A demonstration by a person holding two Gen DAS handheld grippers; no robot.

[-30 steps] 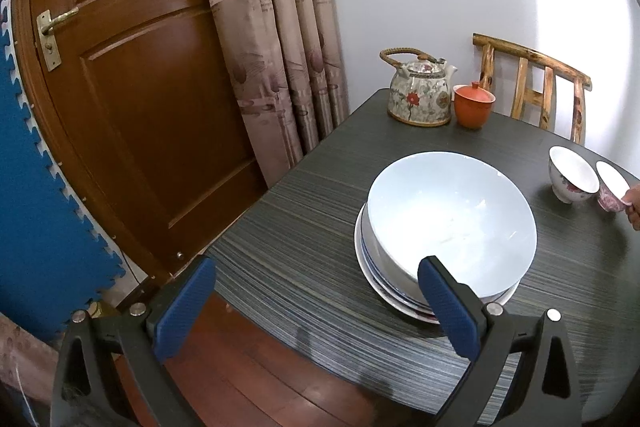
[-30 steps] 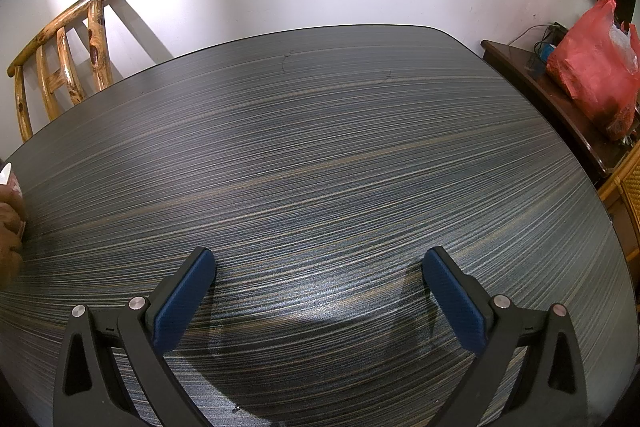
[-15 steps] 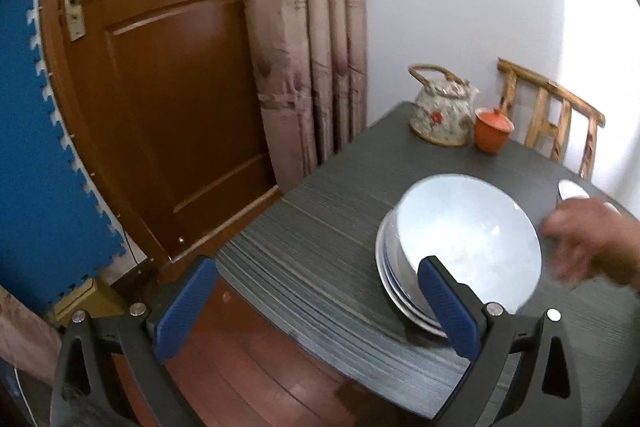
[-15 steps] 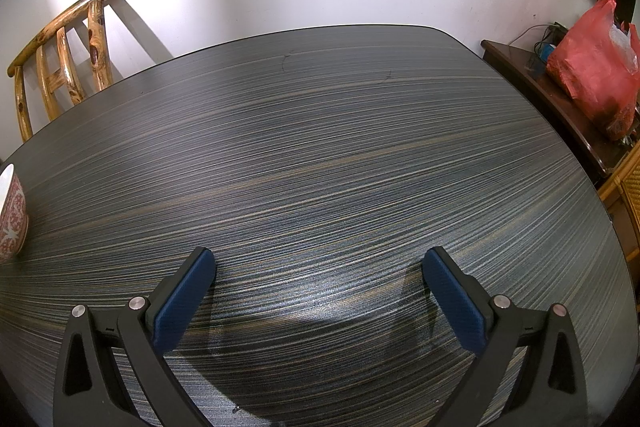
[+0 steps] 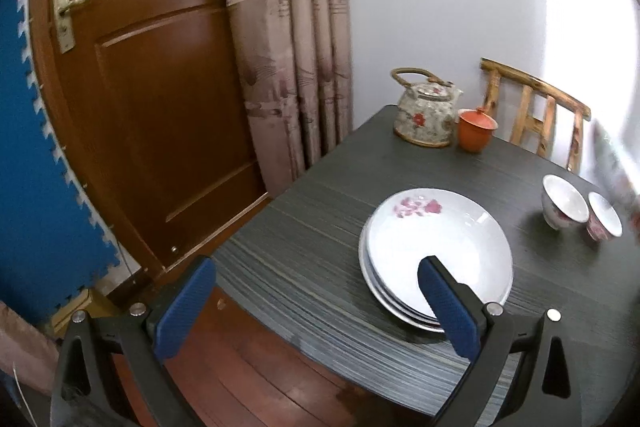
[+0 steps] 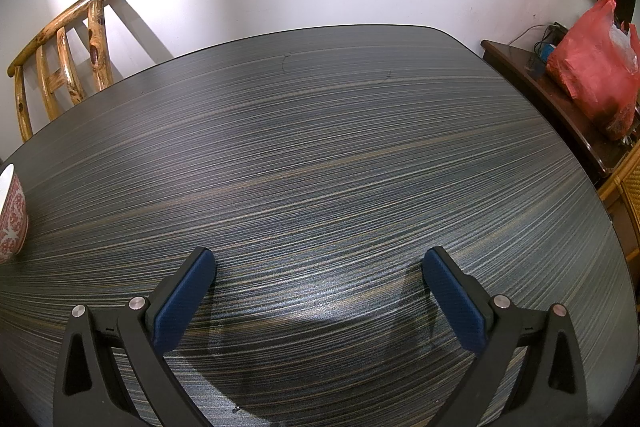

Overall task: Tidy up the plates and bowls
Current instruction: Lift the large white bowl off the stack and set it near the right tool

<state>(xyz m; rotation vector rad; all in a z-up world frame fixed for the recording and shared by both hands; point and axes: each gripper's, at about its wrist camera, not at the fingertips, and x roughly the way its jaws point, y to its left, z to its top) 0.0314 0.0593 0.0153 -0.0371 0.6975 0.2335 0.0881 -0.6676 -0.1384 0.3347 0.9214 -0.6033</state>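
Left wrist view: the left tool (image 5: 316,291) is seen with its blue-padded fingers spread wide and nothing held between them. It is raised over the near corner of a dark striped tabletop (image 5: 304,227). A stack of white plates (image 5: 436,251) is set on that corner, and the top plate is marked with a pink flower print near its far rim. The tool's right finger is seen in front of the stack's near edge; contact cannot be told. Two small bowls (image 5: 580,213) are placed side by side to the right of the stack. A patterned teapot (image 5: 426,115) and an orange lidded cup (image 5: 476,129) are found at the far edge, just beside each other.

Right wrist view: the right tool (image 6: 320,293) is likewise held wide apart and grips nothing, low over bare tabletop. A red-patterned bowl (image 6: 12,215) is cut off by the left edge. A red plastic bag (image 6: 596,67) is seen on a side cabinet at the right.
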